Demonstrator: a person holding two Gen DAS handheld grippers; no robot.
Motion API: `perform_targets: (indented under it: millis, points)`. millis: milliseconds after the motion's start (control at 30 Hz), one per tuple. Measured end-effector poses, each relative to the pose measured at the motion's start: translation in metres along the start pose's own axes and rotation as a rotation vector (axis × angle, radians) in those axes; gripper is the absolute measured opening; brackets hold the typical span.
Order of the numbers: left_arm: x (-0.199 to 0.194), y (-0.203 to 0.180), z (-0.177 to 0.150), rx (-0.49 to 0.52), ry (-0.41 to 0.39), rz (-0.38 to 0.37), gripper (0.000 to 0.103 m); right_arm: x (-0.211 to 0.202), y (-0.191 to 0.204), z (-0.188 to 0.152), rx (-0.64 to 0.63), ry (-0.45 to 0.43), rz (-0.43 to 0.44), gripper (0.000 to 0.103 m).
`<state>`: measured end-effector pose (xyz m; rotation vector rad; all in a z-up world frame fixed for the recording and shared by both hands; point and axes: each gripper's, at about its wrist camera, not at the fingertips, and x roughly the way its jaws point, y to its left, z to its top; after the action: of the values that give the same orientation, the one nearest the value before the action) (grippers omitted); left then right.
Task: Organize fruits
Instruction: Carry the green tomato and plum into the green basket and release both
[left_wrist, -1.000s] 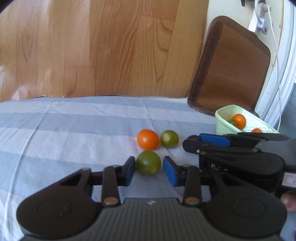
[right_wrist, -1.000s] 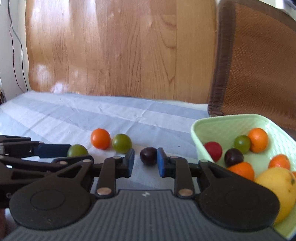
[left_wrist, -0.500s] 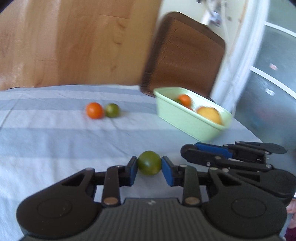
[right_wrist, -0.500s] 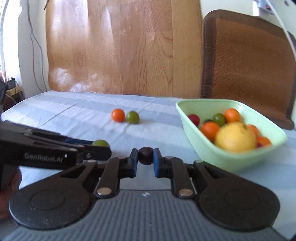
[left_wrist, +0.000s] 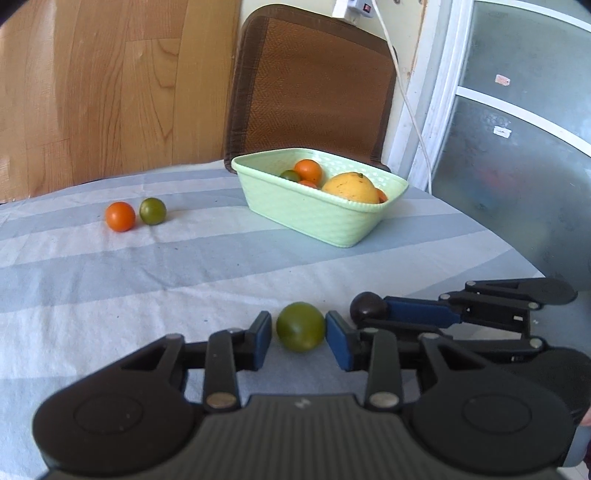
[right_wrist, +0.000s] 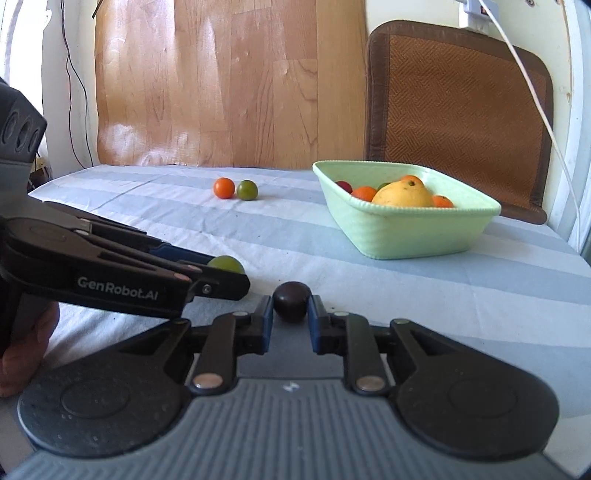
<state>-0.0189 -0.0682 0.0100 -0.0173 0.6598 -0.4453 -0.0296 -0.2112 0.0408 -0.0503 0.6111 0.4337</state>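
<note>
A green tomato (left_wrist: 300, 326) lies on the striped cloth between the blue pads of my left gripper (left_wrist: 295, 334). Its jaws are opening, and a gap shows beside the left pad. A dark plum-coloured fruit (right_wrist: 291, 301) rests on the cloth at the tips of my right gripper (right_wrist: 291, 309), whose jaws are also opening and only just flank it. The two grippers sit side by side near the table's front. Farther back, a pale green basket (left_wrist: 314, 218) holds a large yellow fruit and several small orange, green and red ones. An orange tomato (left_wrist: 120, 216) and a green tomato (left_wrist: 152, 211) lie together at the back left.
A brown woven chair back (left_wrist: 314, 92) stands behind the basket against the wall. A white cable (left_wrist: 406, 103) hangs beside it, next to a glass door at the right. A person's hand (right_wrist: 26, 350) holds the left gripper. The table edge curves away at the right.
Both grippers drew back from the basket and the tomato pair, carrying their fruits toward the front. Their pads have since spread, and the green tomato and dark fruit now rest on the cloth.
</note>
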Motion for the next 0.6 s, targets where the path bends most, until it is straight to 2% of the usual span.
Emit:
perform_targets:
  millis: [33,133,167,267,333,500,600]
  points:
    - [-0.001,-0.001,0.0,0.003,-0.004,0.007,0.039,0.0,0.0,0.0,-0.005,0.0,0.003,0.027]
    - [0.002,-0.001,0.002,-0.004,0.002,-0.017,0.029,0.001,-0.001,0.001,-0.015,-0.001,0.018,0.028]
    - [0.002,-0.002,0.003,-0.006,0.004,-0.023,0.029,0.0,-0.003,0.0,-0.008,-0.004,0.028,0.022]
    - [0.003,-0.004,0.012,-0.004,0.002,-0.054,0.029,-0.006,-0.008,0.0,0.008,-0.037,0.042,0.021]
    - [0.0,-0.006,0.024,-0.007,-0.024,-0.079,0.029,-0.015,-0.01,0.004,0.006,-0.099,0.032,0.021]
    - [0.012,-0.011,0.075,-0.002,-0.092,-0.08,0.029,-0.023,-0.027,0.028,0.017,-0.251,-0.057,0.021]
    - [0.038,-0.007,0.1,-0.031,-0.092,-0.074,0.029,-0.011,-0.047,0.042,0.054,-0.277,-0.11,0.021]
